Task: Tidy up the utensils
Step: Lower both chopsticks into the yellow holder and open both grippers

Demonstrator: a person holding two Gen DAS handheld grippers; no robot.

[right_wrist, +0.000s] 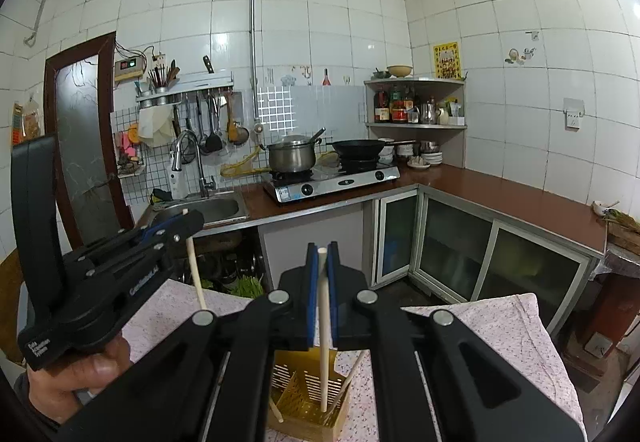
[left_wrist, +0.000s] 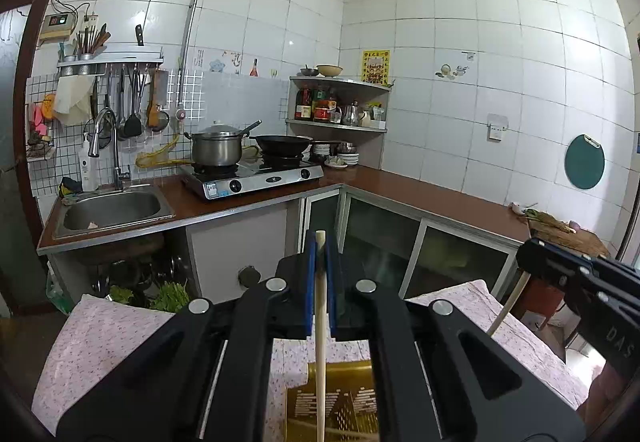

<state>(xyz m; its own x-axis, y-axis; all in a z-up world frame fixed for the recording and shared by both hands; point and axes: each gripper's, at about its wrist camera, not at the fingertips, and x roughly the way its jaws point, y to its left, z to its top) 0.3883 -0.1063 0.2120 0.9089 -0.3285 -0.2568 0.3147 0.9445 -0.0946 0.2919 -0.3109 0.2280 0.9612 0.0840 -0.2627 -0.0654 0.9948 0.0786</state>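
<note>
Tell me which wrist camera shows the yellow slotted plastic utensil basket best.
The right wrist view. There the yellow slotted plastic utensil basket shows its divider, slotted walls and chopsticks standing inside, below the right gripper. The left wrist view catches only part of it, between the left gripper's arms and crossed by its pale chopstick.

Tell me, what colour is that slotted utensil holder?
Golden yellow utensil holder, clearest in the right wrist view.

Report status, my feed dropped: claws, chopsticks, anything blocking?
Left claw shut on chopstick. Right claw shut on second chopstick. Yellow holder below, path clear.
</note>
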